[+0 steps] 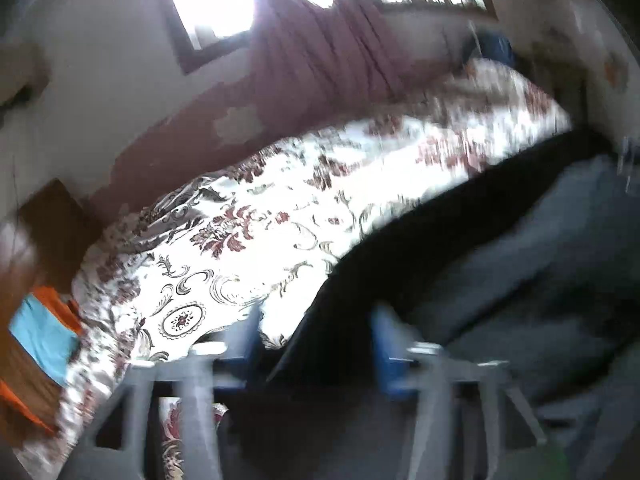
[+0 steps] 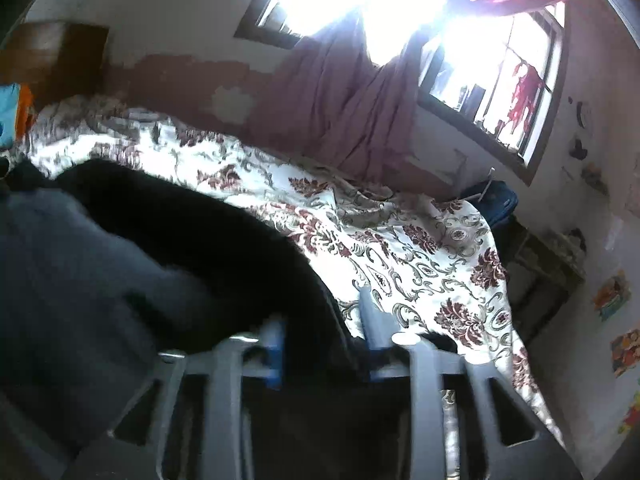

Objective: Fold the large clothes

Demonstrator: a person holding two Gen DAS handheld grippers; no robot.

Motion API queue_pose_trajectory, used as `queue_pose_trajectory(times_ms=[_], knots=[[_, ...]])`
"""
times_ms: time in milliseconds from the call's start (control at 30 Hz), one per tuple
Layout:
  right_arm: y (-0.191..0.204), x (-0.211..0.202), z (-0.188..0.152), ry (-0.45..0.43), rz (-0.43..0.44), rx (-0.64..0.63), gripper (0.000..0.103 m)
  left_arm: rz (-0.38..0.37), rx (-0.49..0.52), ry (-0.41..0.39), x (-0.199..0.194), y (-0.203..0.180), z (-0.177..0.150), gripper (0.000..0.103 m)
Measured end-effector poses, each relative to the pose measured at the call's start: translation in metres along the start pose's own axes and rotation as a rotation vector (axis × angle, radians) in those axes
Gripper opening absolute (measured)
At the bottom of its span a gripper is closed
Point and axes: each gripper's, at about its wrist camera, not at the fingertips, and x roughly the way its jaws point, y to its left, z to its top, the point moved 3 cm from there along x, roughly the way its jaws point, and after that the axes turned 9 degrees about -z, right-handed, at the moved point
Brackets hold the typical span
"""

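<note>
A large black garment with a grey inner side lies over a bed with a floral sheet. My left gripper stands with its blue-padded jaws apart around the garment's left edge; the frame is blurred. In the right wrist view the same black garment and its grey side fill the left. My right gripper has its jaws apart, with the garment's right edge running between them over the floral sheet.
A mauve curtain hangs under bright windows behind the bed. A wooden cabinet with blue and orange items stands left of the bed. A dark blue object and a low table stand by the right wall.
</note>
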Motion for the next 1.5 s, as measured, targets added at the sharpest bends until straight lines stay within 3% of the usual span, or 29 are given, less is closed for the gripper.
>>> queue_pose_trajectory(times_ms=[33,67,167,267,367,467,567,667,767,967,1100,1200,1500], knots=[[-0.006,-0.005,0.000,-0.014,0.014,0.024,0.068,-0.010,-0.042,-0.034,-0.007,0.008,0.002,0.087],[-0.012,-0.011,0.000,-0.033,0.015,0.049,0.075,-0.024,-0.078,-0.061,-0.011,0.016,0.003,0.087],[-0.032,-0.036,-0.005,-0.085,0.050,0.104,0.081,-0.094,-0.183,-0.110,-0.036,0.031,0.005,0.088],[-0.045,-0.060,-0.021,-0.097,0.142,0.134,0.094,-0.136,-0.196,-0.116,-0.051,0.025,0.004,0.090],[-0.050,-0.082,-0.045,-0.095,0.273,0.139,0.097,-0.217,-0.163,-0.113,-0.069,0.001,-0.009,0.091],[-0.038,-0.084,-0.066,-0.034,0.411,0.123,0.098,-0.306,-0.142,-0.106,-0.077,-0.026,-0.028,0.096],[-0.017,-0.068,-0.079,0.026,0.425,0.068,0.098,-0.353,-0.129,-0.069,-0.070,-0.046,-0.045,0.096],[-0.007,-0.043,-0.077,0.058,0.395,0.065,0.098,-0.302,-0.105,0.002,-0.039,-0.061,-0.053,0.096],[-0.002,-0.016,-0.064,0.095,0.356,0.094,0.099,-0.256,-0.147,0.002,-0.020,-0.056,-0.052,0.098],[-0.010,0.046,-0.049,0.228,0.280,0.192,0.101,-0.220,-0.409,0.007,0.016,-0.002,-0.047,0.098],[-0.019,0.078,-0.078,0.321,0.345,0.334,0.101,-0.183,-0.538,0.036,0.040,0.029,-0.050,0.098],[-0.023,0.085,-0.102,0.346,0.393,0.446,0.102,-0.217,-0.606,0.051,0.057,0.040,-0.054,0.100],[-0.014,0.091,-0.126,0.315,0.426,0.527,0.102,-0.232,-0.580,0.053,0.077,0.029,-0.059,0.103]])
